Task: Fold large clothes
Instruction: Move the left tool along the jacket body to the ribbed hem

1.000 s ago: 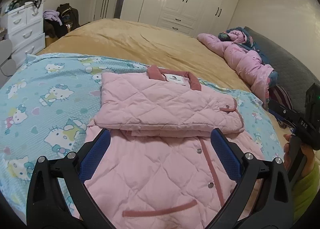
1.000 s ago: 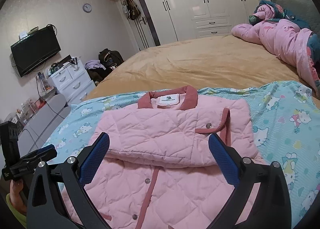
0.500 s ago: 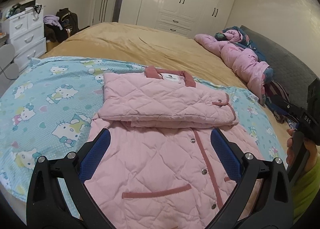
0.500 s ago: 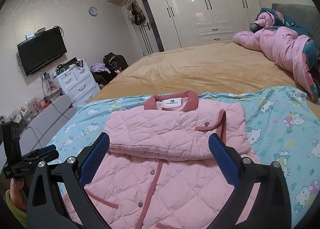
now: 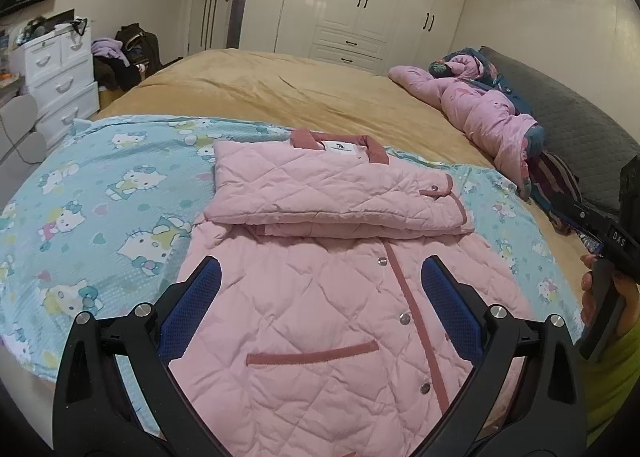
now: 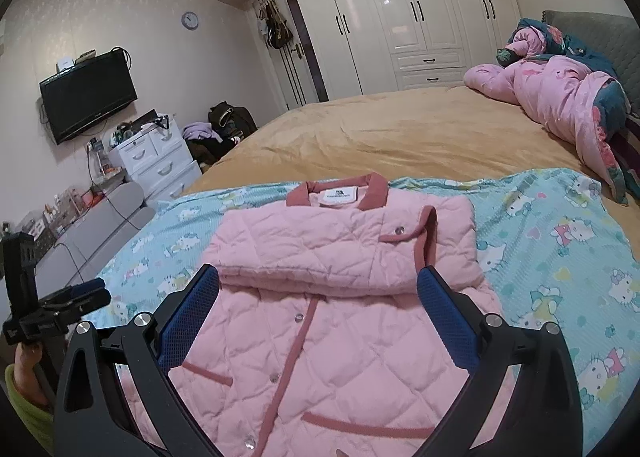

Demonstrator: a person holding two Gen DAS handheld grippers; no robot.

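Note:
A pink quilted jacket (image 5: 320, 297) (image 6: 320, 337) with dark-pink trim lies flat on a cartoon-cat blue sheet (image 5: 100, 209) (image 6: 560, 257). Its sleeves are folded across the chest in a band (image 5: 332, 193) (image 6: 340, 245) below the collar. My left gripper (image 5: 320, 309) hovers open above the jacket's lower front, nothing between its blue pads. My right gripper (image 6: 318, 309) is open too, above the jacket's middle. Each view catches the other gripper held by a hand at the frame edge: the right gripper body (image 5: 608, 241), the left gripper body (image 6: 52, 309).
The tan bedspread (image 5: 304, 93) stretches beyond the sheet. A bundled pink quilt (image 5: 480, 109) (image 6: 560, 97) lies by the grey headboard (image 5: 580, 129). White drawers (image 5: 60, 73), a wall TV (image 6: 88, 97) and white wardrobes (image 6: 420, 17) ring the room.
Both grippers have pulled back and risen from the jacket, so more of its lower front and hem pockets shows. The jacket has not moved, and both grippers stay open.

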